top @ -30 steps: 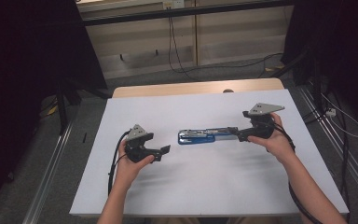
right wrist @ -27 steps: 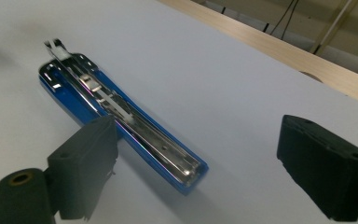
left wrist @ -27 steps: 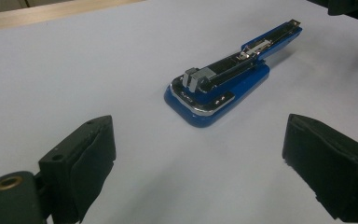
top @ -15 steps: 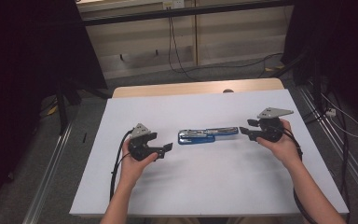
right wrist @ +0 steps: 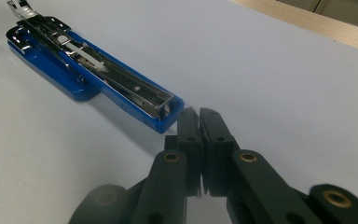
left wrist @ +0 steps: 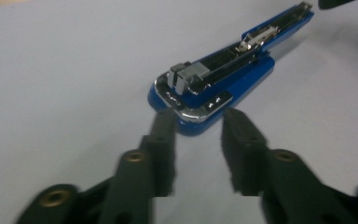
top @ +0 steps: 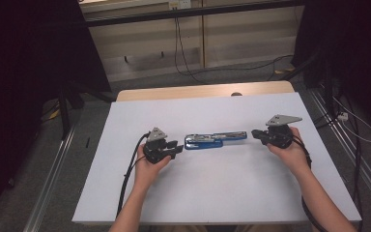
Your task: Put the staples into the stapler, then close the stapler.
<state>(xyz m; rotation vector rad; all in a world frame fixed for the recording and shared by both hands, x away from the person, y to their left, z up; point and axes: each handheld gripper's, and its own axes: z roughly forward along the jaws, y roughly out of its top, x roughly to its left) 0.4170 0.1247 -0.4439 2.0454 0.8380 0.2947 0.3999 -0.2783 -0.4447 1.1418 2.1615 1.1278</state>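
Observation:
A blue stapler [top: 215,140] lies folded out flat on the white table [top: 222,193], its chrome magazine facing up. My left gripper [top: 178,147] is at its left end. Its jaws have just been closing and still stand apart, with the stapler's [left wrist: 214,88] rounded end just at the tips of the left gripper [left wrist: 199,123] and neither pad pressing it. My right gripper [top: 254,132] rests low by the right end. Its jaws have just closed together on nothing, beside the open tip of the stapler [right wrist: 93,79], as the right gripper [right wrist: 198,116] view shows.
The table's wooden far edge [top: 203,92] borders a floor with cables [top: 183,58]. Metal rails [top: 53,183] run along both sides of the table. White surface lies bare in front of and behind the stapler.
Both pairs of jaws have narrowed, the right pair fully. The right gripper has drawn slightly to the right, off the stapler's end, and the left gripper has edged toward the stapler.

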